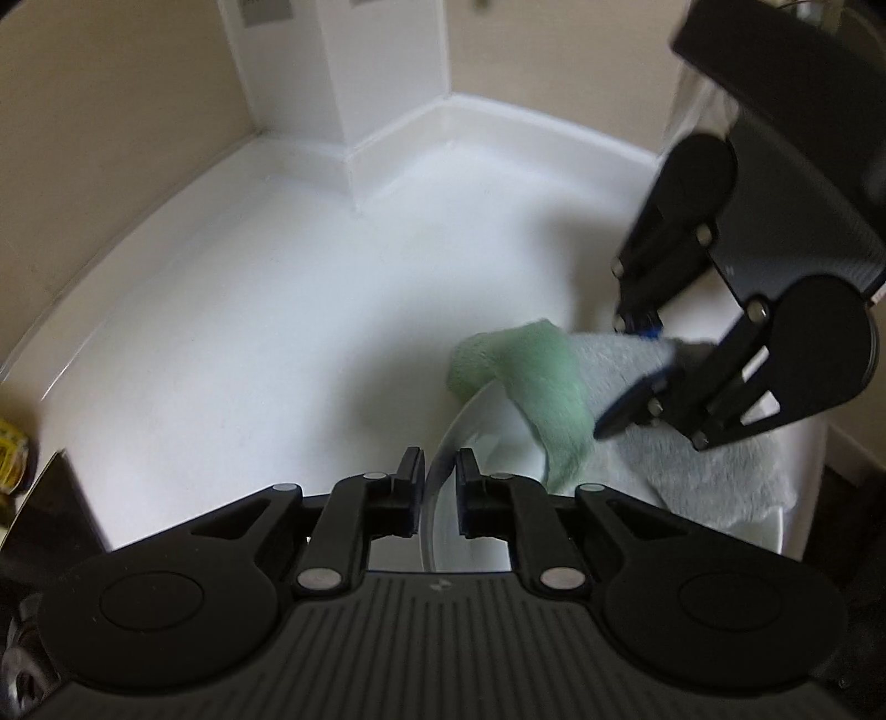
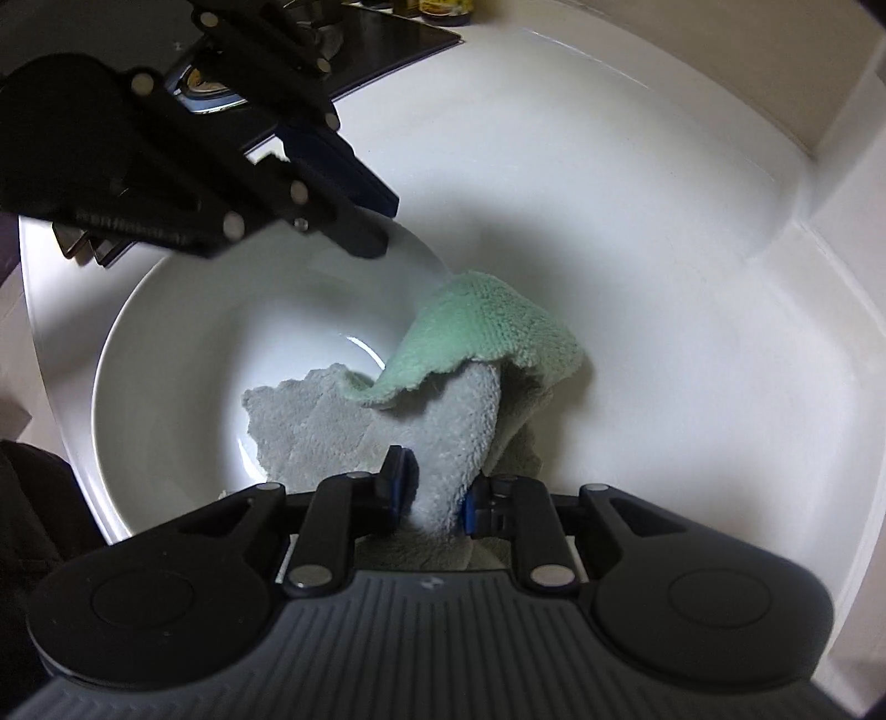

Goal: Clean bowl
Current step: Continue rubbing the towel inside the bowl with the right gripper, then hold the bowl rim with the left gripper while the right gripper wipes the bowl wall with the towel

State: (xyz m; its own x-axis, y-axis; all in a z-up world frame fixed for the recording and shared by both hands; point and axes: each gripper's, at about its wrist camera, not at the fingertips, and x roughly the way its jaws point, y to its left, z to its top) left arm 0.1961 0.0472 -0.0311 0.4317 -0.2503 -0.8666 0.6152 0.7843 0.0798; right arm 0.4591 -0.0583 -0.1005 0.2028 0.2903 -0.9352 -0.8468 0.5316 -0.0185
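A white bowl (image 2: 183,354) stands on a white counter (image 2: 637,249). My left gripper (image 1: 440,471) is shut on the bowl's rim (image 1: 443,459) and shows in the right wrist view (image 2: 382,221) at the bowl's far edge. My right gripper (image 2: 434,487) is shut on a grey and green cloth (image 2: 443,376). The cloth lies inside the bowl and drapes over its right rim. In the left wrist view the right gripper (image 1: 637,371) holds the cloth (image 1: 531,376) above the bowl (image 1: 487,421).
White counter (image 1: 249,332) runs to a corner with a white upstand and beige walls (image 1: 111,111). A dark stove top (image 2: 354,50) with a burner lies behind the bowl. Jars (image 2: 437,6) stand at the far edge.
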